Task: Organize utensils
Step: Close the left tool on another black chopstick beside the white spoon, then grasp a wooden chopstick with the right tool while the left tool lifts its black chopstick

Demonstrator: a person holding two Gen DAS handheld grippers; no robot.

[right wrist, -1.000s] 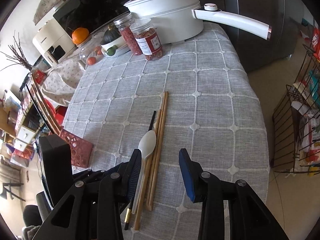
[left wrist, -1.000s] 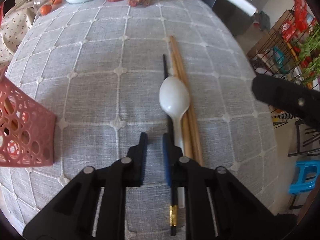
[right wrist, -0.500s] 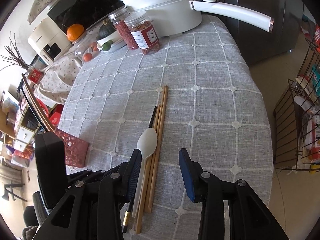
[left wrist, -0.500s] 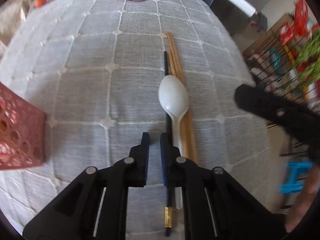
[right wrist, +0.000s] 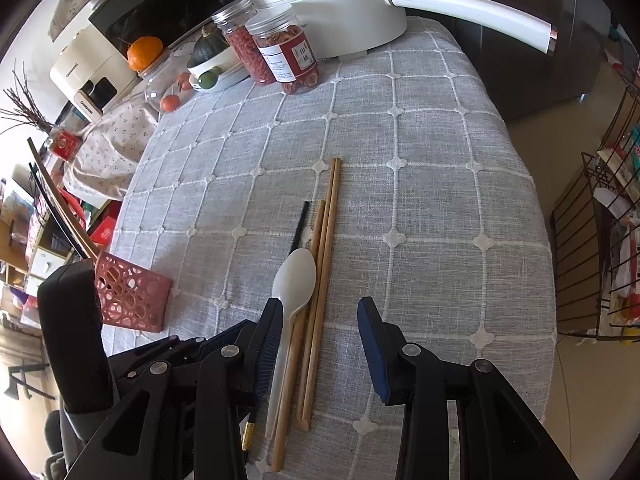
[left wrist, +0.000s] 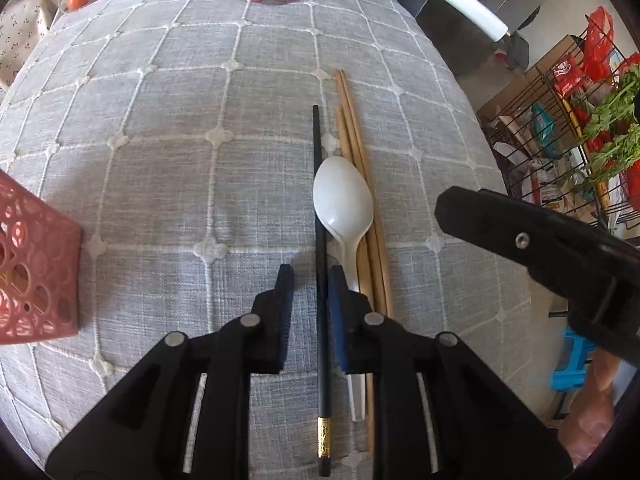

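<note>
A black chopstick with a gold band (left wrist: pixel 319 208) lies on the grey checked tablecloth beside a white plastic spoon (left wrist: pixel 343 200) and several wooden chopsticks (left wrist: pixel 360 160). My left gripper (left wrist: pixel 310 280) is open, its narrow gap straddling the black chopstick without gripping it. My right gripper (right wrist: pixel 318 312) is open and empty above the near ends of the wooden chopsticks (right wrist: pixel 320 280) and the spoon (right wrist: pixel 294 280). A pink perforated basket (left wrist: pixel 32 276) stands at the left; it also shows in the right wrist view (right wrist: pixel 130 300).
At the table's far end stand a white pot with a long handle (right wrist: pixel 340 4), two jars of red snacks (right wrist: pixel 288 52), a bowl of produce (right wrist: pixel 212 64) and an orange (right wrist: pixel 145 52). A wire rack (right wrist: pixel 600 240) stands off the right edge.
My left gripper shifted right and opened slightly, so the black chopstick now lies between its fingers. My right gripper has barely moved.
</note>
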